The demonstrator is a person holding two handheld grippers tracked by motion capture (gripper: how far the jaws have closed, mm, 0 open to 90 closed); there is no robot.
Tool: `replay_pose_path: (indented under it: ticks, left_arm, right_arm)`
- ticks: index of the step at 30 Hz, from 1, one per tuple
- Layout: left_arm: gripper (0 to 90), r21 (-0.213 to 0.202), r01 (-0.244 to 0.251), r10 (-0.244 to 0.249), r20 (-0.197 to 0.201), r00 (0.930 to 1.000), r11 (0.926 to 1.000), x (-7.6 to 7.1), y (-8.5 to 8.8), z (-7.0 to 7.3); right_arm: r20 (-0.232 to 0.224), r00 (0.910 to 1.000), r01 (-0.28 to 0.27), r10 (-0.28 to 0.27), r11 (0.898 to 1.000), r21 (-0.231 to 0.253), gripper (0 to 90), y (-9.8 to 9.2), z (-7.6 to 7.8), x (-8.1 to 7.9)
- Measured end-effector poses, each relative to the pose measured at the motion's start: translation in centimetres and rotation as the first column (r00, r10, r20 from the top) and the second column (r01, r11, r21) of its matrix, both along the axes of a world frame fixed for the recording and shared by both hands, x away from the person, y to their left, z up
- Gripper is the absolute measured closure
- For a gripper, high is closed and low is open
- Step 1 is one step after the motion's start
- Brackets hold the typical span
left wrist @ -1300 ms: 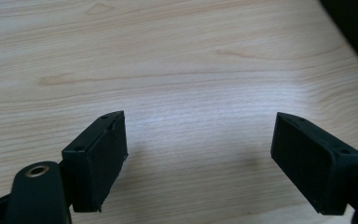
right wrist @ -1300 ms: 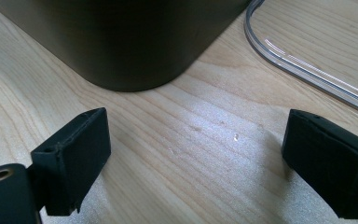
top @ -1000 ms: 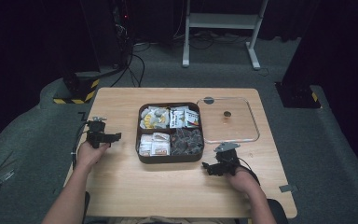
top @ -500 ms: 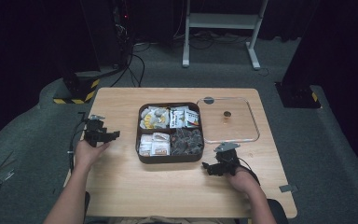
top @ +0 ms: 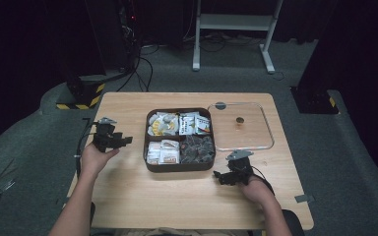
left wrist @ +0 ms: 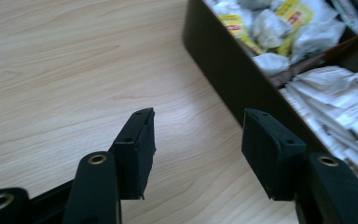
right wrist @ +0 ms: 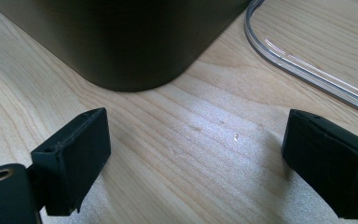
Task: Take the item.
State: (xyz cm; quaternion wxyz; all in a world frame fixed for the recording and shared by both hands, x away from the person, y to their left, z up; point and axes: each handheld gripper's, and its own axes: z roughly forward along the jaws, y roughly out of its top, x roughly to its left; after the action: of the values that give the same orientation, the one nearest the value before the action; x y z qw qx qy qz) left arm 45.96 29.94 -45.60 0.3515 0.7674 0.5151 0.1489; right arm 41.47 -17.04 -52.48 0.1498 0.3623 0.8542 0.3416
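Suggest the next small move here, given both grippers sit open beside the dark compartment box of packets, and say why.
Probably ease the left gripper forward over the dark four-compartment box toward the white packets. Its jaws are open with nothing between them, and the box wall sits just ahead. The right gripper faces the box's outer corner and the clear plastic lid on the wooden table, so it could wait.

light: overhead, pale wooden table [top: 128, 191] bright, surrounds near black | shadows: soft | glare: faint on clear plastic lid [right wrist: 303, 60] | blur: gripper views soft up close
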Motion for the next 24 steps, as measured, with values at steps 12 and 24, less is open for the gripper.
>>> replay_pose_path:
  ticks: [12, 24]
  left_arm:
    - [48.8, 0.003, 0.060, -0.061, 0.050, 0.9969, 0.9982, -0.3, -2.1, 1.1]
    - [49.3, 0.010, 0.128, -0.128, 0.062, 0.9898, 0.9917, 0.2, -4.5, 1.5]
  right_arm:
    - [0.000, 1.0000, 0.000, 0.000, 1.000, 0.000, 7.8, 0.0, 0.0, 0.0]
    - [0.002, 1.0000, 0.002, -0.002, 1.000, 0.000, 7.8, 0.0, 0.0, -0.1]
